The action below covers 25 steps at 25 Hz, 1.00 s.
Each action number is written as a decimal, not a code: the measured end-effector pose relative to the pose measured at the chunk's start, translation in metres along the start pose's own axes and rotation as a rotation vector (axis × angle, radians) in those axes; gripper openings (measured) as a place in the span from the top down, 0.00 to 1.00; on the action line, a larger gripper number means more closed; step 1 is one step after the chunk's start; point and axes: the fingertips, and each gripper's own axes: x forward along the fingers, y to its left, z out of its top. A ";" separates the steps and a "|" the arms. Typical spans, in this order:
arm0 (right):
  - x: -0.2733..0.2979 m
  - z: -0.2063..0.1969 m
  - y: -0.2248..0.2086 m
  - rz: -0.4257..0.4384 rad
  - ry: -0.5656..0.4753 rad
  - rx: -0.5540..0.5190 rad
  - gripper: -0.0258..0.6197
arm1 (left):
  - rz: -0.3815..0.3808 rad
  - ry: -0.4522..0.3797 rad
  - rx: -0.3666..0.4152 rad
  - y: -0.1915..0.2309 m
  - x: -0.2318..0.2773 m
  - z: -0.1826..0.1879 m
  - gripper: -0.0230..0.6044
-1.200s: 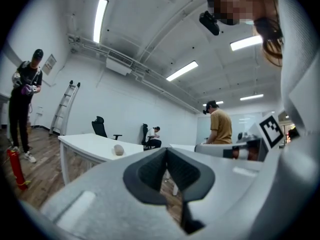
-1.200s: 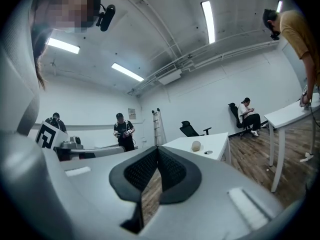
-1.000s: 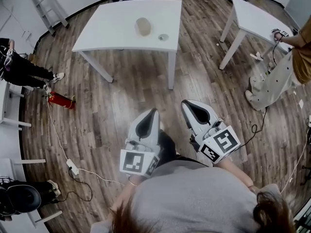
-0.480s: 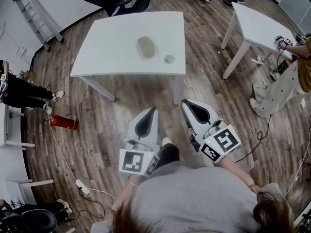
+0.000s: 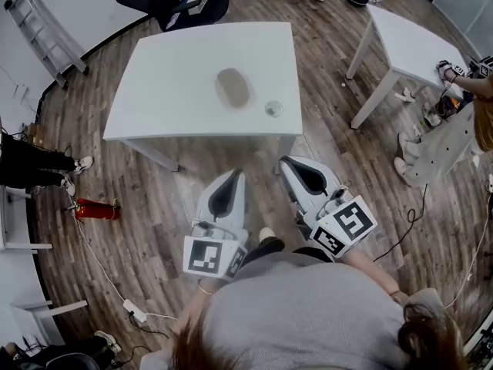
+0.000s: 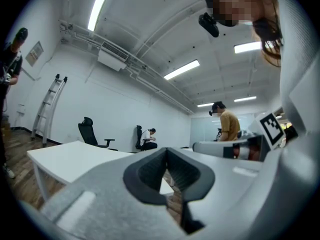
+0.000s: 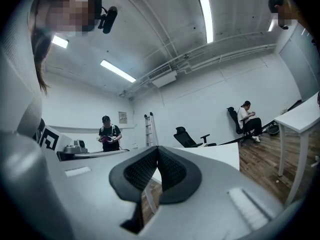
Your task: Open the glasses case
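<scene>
Left gripper (image 5: 234,176) and right gripper (image 5: 287,163), both closed and empty, hover near the table (image 5: 162,91); on it the case (image 5: 233,87) and perhaps a dish (image 5: 273,109).

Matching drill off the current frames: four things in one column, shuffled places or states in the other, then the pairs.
Things
1. glasses case
2. fire extinguisher
3. ladder
4. left gripper

Places or states
A. lying on the wood floor
B. jaws together, nothing between them
C. lying on the white table
D. propped upright, top left of the head view

Pairs: 1-C, 2-A, 3-D, 4-B
</scene>
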 end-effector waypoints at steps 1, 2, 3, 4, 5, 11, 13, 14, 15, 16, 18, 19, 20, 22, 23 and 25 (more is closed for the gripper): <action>0.004 -0.001 -0.001 -0.002 0.001 -0.002 0.96 | -0.001 0.000 0.001 0.005 0.002 0.001 0.96; 0.008 -0.001 -0.002 -0.004 0.004 -0.004 0.96 | -0.002 0.000 0.002 0.009 0.005 0.001 0.96; 0.011 -0.003 -0.003 -0.007 0.008 -0.005 0.96 | -0.002 0.001 0.001 0.013 0.006 0.001 0.96; 0.014 -0.004 -0.004 -0.009 0.011 -0.003 0.96 | -0.002 0.003 0.000 0.016 0.008 0.001 0.96; 0.016 -0.005 -0.005 -0.012 0.014 0.000 0.96 | -0.003 0.006 -0.002 0.019 0.008 0.000 0.96; 0.027 -0.008 -0.009 -0.016 0.027 -0.002 0.96 | -0.005 0.010 -0.018 0.033 0.013 -0.003 0.96; 0.029 -0.009 -0.013 -0.023 0.033 0.001 0.96 | -0.006 0.017 -0.022 0.036 0.017 -0.006 0.96; 0.031 -0.010 -0.015 -0.025 0.036 0.004 0.96 | -0.008 0.020 -0.023 0.037 0.020 -0.006 0.96; 0.032 -0.011 -0.018 -0.025 0.040 0.006 0.96 | -0.010 0.023 -0.024 0.037 0.022 -0.007 0.96; 0.035 -0.012 -0.020 -0.023 0.044 0.006 0.96 | -0.013 0.024 -0.024 0.038 0.025 -0.007 0.96; 0.042 -0.012 -0.023 -0.016 0.046 0.004 0.96 | -0.014 0.022 -0.021 0.042 0.030 -0.006 0.96; 0.046 -0.011 -0.025 -0.015 0.043 0.003 0.96 | -0.012 0.020 -0.019 0.044 0.033 -0.005 0.96; 0.051 -0.009 -0.028 -0.014 0.038 0.003 0.96 | -0.009 0.018 -0.018 0.048 0.037 -0.005 0.96; 0.061 -0.007 -0.034 -0.013 0.032 0.005 0.96 | -0.002 0.019 -0.018 0.056 0.046 -0.005 0.96; 0.067 -0.006 -0.038 -0.011 0.030 0.005 0.96 | 0.001 0.019 -0.018 0.061 0.051 -0.004 0.96; 0.079 -0.004 -0.048 -0.009 0.028 0.002 0.96 | 0.006 0.020 -0.018 0.070 0.063 -0.004 0.96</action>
